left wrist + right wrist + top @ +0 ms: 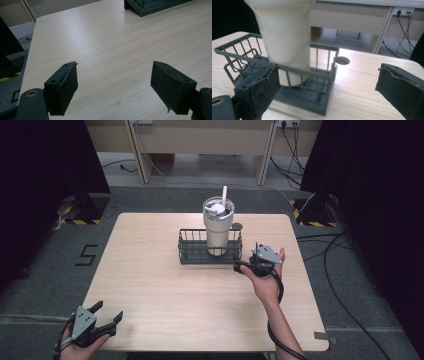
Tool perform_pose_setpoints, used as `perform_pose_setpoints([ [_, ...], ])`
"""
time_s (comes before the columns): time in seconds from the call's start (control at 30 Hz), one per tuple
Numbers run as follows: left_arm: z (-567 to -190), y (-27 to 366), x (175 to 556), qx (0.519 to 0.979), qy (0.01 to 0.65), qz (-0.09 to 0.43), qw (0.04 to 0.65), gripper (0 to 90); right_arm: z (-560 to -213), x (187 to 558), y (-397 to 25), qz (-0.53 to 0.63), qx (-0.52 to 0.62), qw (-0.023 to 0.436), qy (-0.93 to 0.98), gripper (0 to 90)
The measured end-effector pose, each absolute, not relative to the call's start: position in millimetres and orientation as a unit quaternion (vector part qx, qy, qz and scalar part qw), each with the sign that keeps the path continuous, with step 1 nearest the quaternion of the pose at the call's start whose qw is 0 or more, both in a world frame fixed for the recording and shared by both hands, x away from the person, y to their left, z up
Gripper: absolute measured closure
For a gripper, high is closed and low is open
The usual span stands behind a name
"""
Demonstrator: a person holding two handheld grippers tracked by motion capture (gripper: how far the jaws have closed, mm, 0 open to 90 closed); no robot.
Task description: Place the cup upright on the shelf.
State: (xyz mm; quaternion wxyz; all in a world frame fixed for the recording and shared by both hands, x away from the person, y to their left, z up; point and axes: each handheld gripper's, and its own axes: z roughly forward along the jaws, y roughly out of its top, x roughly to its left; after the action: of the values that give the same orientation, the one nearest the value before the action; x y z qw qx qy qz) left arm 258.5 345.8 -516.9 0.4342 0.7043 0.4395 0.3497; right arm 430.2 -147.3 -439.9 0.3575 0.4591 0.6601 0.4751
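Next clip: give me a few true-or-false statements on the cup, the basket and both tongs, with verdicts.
1. The cup stands upright in the basket. True.
2. The right tongs are shut on the cup. False: their jaws are open, beside the basket.
3. A straw sticks up from the cup's lid. True.
4. The left tongs are touching the basket. False: they are open near the table's front left corner, well apart from it.
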Motion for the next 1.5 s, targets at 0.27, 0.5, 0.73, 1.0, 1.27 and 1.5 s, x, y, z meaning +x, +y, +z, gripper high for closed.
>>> perform_pose_setpoints([
  [0.27,-517,345,258,0.703,0.44,0.351,0.436,21.0,-445,416,-167,0.464,0.471,0.362,0.658,5.3],
  [0.5,-517,345,258,0.703,0.44,0.351,0.435,21.0,-452,404,-183,0.456,0.481,0.363,0.655,5.5],
  [0.73,-517,345,258,0.703,0.44,0.352,0.435,21.0,-461,390,-200,0.446,0.492,0.365,0.653,5.8],
  [1.0,-517,345,258,0.703,0.44,0.353,0.434,21.0,-466,375,-221,0.435,0.505,0.37,0.647,6.2],
  [1.27,-517,345,258,0.703,0.44,0.354,0.433,20.9,-472,362,-239,0.426,0.52,0.375,0.639,6.5],
  [1.5,-516,345,258,0.703,0.439,0.355,0.432,20.9,-477,353,-252,0.42,0.528,0.378,0.634,6.6],
])
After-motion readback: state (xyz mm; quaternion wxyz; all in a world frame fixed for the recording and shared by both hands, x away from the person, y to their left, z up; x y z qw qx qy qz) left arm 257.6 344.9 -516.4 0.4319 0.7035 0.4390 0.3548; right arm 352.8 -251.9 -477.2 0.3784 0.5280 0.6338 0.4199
